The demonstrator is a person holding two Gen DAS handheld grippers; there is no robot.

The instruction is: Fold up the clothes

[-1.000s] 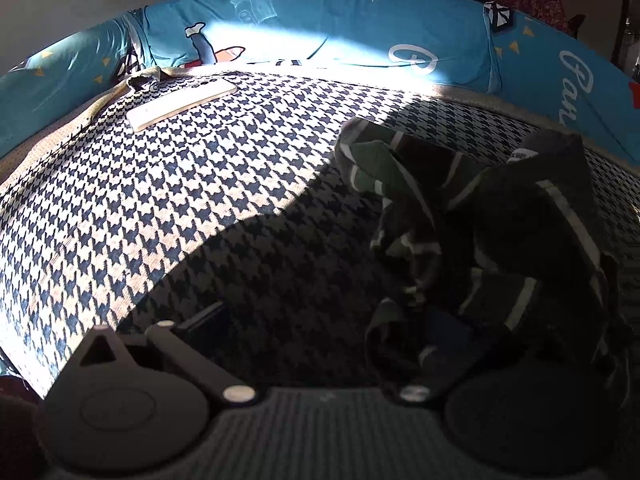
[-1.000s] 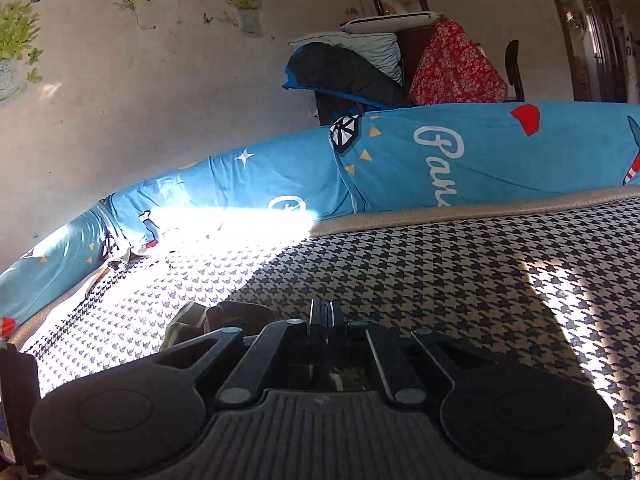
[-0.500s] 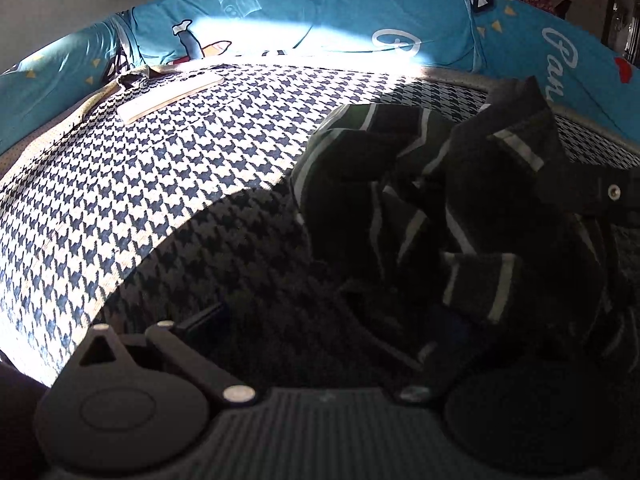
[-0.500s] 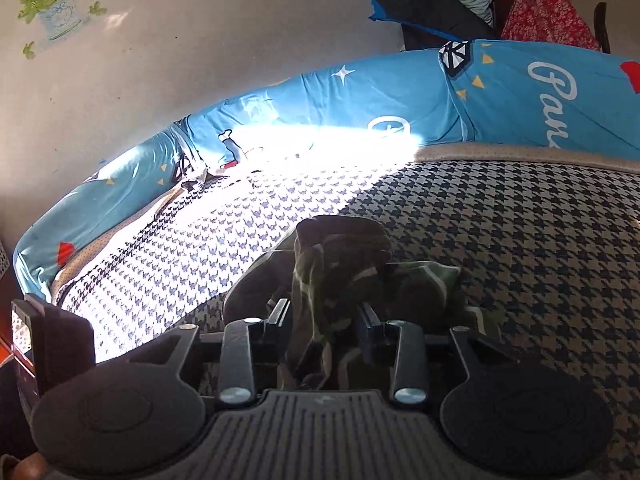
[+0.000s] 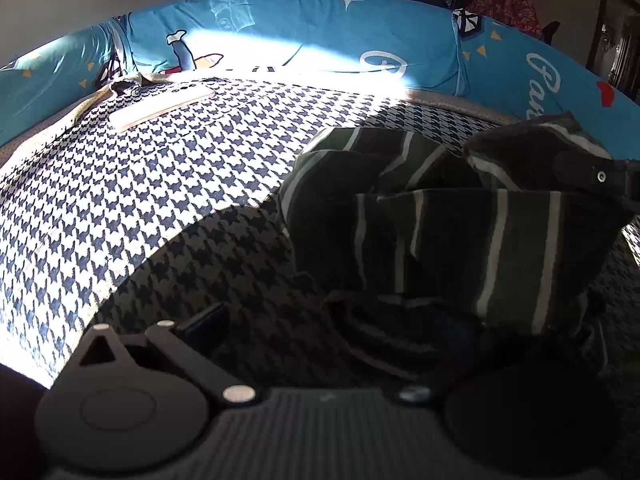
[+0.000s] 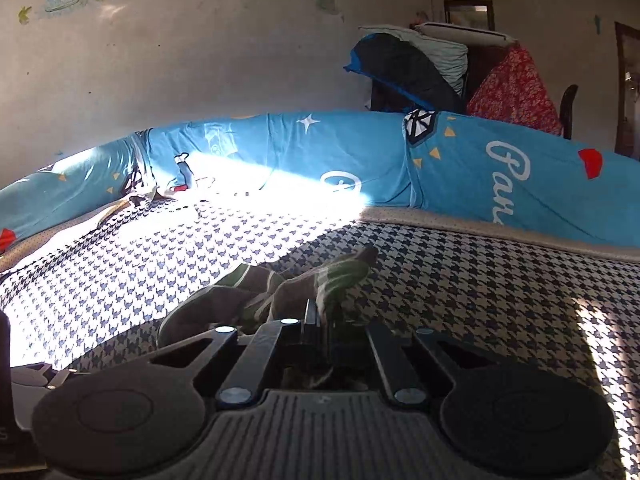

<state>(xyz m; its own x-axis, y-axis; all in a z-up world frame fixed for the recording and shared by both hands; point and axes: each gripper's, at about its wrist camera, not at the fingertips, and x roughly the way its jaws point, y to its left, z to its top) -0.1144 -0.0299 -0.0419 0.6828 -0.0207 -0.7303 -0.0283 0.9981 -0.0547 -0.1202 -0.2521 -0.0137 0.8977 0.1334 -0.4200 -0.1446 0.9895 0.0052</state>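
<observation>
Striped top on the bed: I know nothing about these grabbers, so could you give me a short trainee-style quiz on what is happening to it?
1. True or false: the right gripper is shut on the striped top.
2. Which pattern does the cover beneath the top have? A plain white; B dark and light houndstooth check; C red flowers.
3. Short answer: what colour is the long cushion behind the cover?

Key: 1 true, cloth is pinched between its closed fingers. 2 B. 3 blue.
</observation>
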